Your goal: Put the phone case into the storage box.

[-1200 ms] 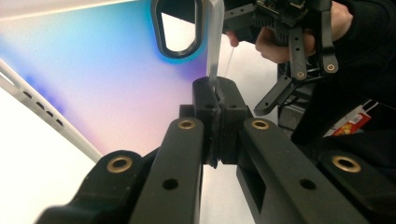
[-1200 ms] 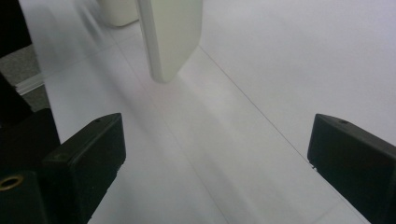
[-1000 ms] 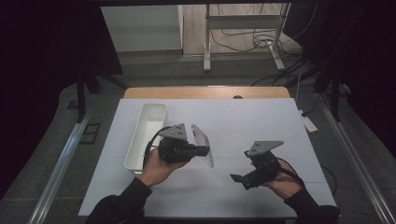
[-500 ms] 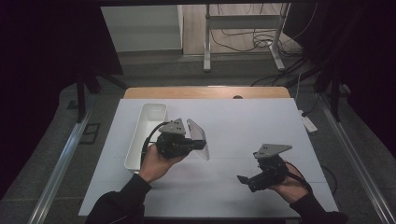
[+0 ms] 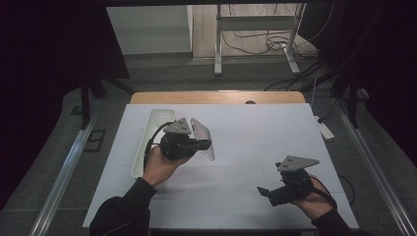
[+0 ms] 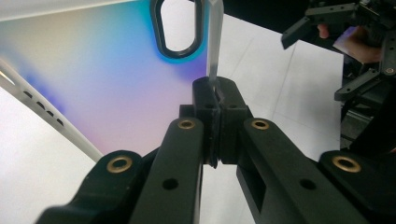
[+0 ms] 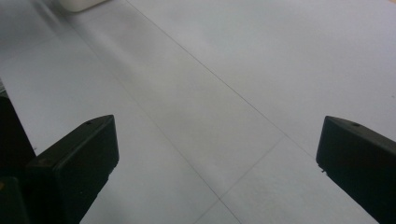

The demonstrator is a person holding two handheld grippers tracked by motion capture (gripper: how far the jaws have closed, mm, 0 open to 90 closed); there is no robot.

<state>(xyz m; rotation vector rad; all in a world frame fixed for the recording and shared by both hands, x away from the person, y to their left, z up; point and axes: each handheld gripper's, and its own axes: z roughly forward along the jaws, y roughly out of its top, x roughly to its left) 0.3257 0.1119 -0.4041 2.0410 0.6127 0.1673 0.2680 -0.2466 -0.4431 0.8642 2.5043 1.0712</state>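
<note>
Right gripper (image 5: 263, 191) drawn back, open; white tray (image 5: 147, 147) beside clamped clear board (image 5: 202, 139)

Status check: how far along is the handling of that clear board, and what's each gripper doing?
Done: the left gripper has the translucent board pinched by its edge and lifted on edge, beside the white tray. In hand: only that grip; the right gripper is open above bare table, holding nothing. Left: the board rests nowhere yet; likely a placement or handover.

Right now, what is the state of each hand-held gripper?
Left hand-held gripper: closed on the edge of a clear plastic board.
Right hand-held gripper: open, holding nothing.
</note>
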